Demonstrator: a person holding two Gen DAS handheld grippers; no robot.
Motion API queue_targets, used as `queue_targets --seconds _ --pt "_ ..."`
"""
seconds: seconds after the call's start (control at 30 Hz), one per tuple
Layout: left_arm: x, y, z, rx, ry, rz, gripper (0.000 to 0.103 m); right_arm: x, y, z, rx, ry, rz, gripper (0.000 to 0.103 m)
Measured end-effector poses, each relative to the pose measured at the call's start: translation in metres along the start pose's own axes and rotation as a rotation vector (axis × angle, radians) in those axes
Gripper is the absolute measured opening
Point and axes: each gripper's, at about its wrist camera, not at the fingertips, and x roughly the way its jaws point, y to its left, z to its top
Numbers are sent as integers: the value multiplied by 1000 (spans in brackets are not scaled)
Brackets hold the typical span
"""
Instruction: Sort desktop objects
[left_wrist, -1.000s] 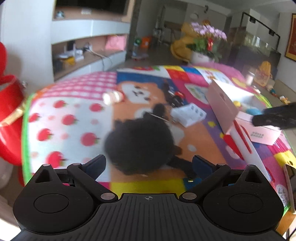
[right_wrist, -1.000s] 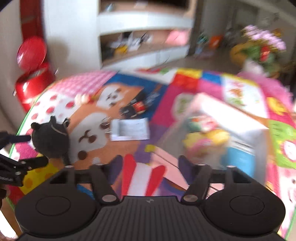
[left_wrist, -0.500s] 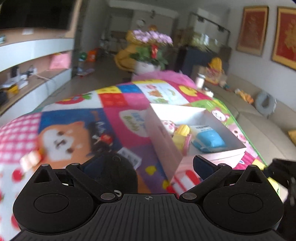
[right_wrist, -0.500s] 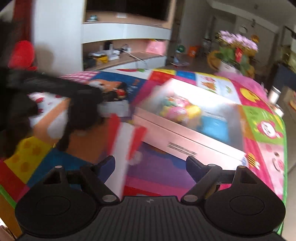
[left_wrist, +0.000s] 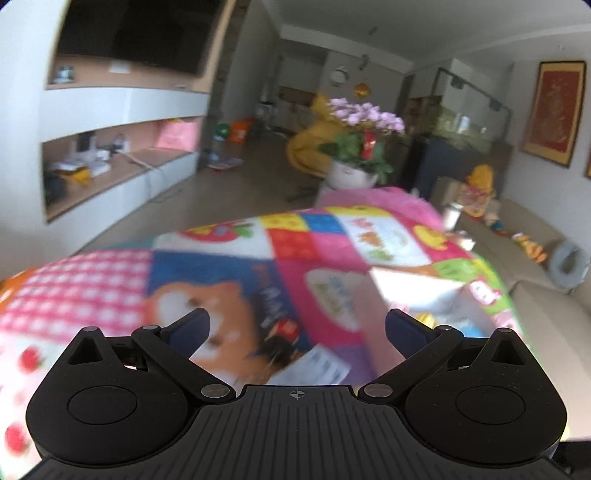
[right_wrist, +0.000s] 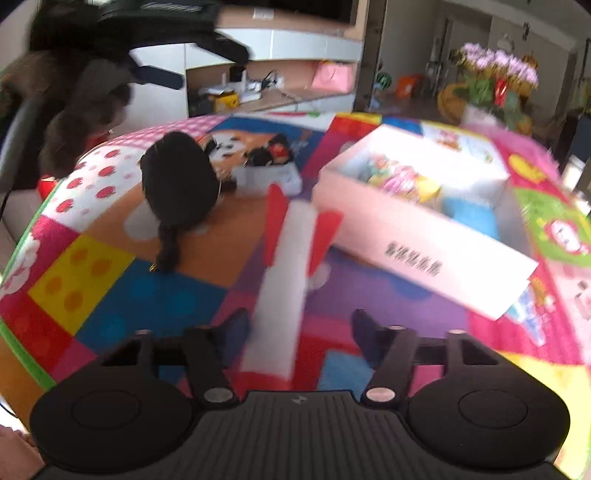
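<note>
Far to the left, my left gripper (left_wrist: 295, 325) hangs above the colourful patchwork surface (left_wrist: 110, 280) with its jaws spread wide and nothing between them; from the right wrist view it shows only as a dark blurred shape in the upper left corner (right_wrist: 122, 40), raised well above the surface. Under it lies a black plush toy (right_wrist: 177, 184), resting on the orange part of the cloth with its braided tail pointing toward me. Just past the plush sit a small black and red toy (right_wrist: 271, 151) and a flat white tray (right_wrist: 269, 177) touching or nearly touching one another; blur keeps me from saying more about them.

In the middle lies a white rocket toy with red fins (right_wrist: 291, 243), lengthwise toward my right gripper (right_wrist: 295, 332). Its near end reaches in between my right fingers, close beside the left finger (right_wrist: 236, 332) and apart from the right one. These jaws have just been closing, yet I see a gap on the right side, so the rocket is between them without being clamped.

To the right of the rocket, just beside its fins, stands an open white box (right_wrist: 424, 236) with printed characters on its near wall. Inside it I can make out a pink and yellow toy (right_wrist: 402, 177) and something blue (right_wrist: 469, 214). Beyond the surface stands a pot of purple flowers (left_wrist: 362, 140) on the floor.
</note>
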Motion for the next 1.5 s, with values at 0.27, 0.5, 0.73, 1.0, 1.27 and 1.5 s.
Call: queue_targets --seconds 0.27,0.5,0.73,1.0,1.27,1.5 --pt "-44 3 -62 98 54 52 103 -4 -1 -11 31 46 6 28" --pt "-57 29 -72 -35 54 195 103 -16 -2 -6 1 -36 -164 43" --pt "-84 81 -64 -206 8 294 103 -13 85 47 -341 -242 -32 69" --pt "-122 128 -73 -325 -70 379 103 63 190 72 -663 -243 19 71" --pt "-118 115 -78 -280 -83 286 103 52 131 103 -345 -120 87 58" --pt "-103 62 -72 -123 -65 42 103 43 -20 81 554 159 653 57"
